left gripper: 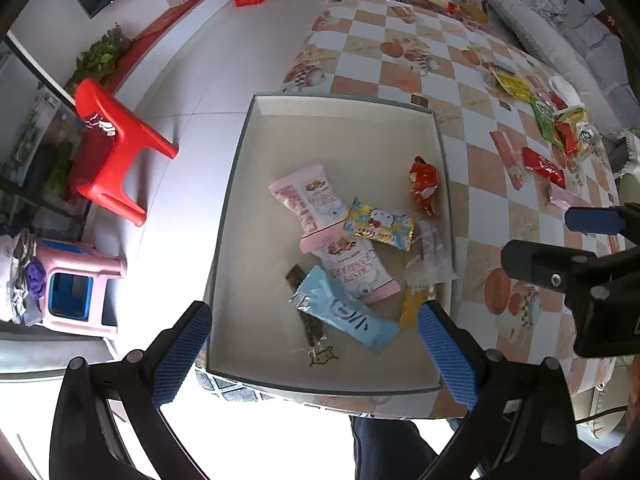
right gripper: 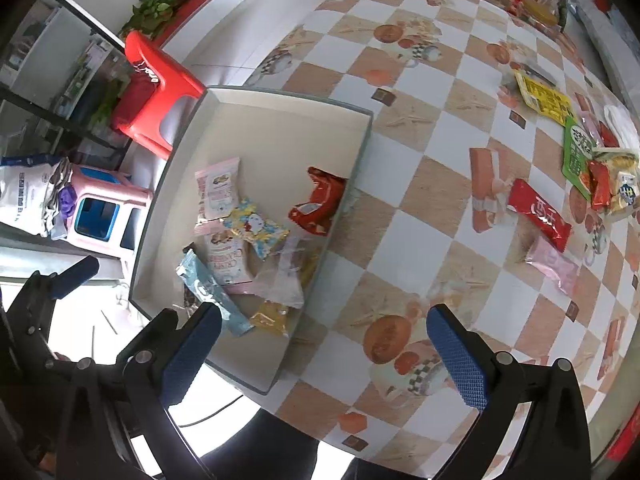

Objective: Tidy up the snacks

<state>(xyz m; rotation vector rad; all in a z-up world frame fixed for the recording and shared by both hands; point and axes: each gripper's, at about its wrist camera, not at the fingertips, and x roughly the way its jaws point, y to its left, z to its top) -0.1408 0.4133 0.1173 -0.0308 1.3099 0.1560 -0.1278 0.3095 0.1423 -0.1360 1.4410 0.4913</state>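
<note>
Both tongs, left tongs (left gripper: 312,344) and right tongs (right gripper: 324,354), are being held apart, empty; the box (left gripper: 248,184) lying ahead of them is holding two pink packets (left gripper: 306,200) and one blue packet (left gripper: 348,312).

The yellow packet (left gripper: 412,306) in the box (left gripper: 340,106) lies partly hidden behind the left gripper's right finger (left gripper: 448,356); the dark strip snack (left gripper: 310,326) runs under the blue packet (left gripper: 344,310); the far snack pile (right gripper: 600,168) overlaps, its print too small to read
</note>
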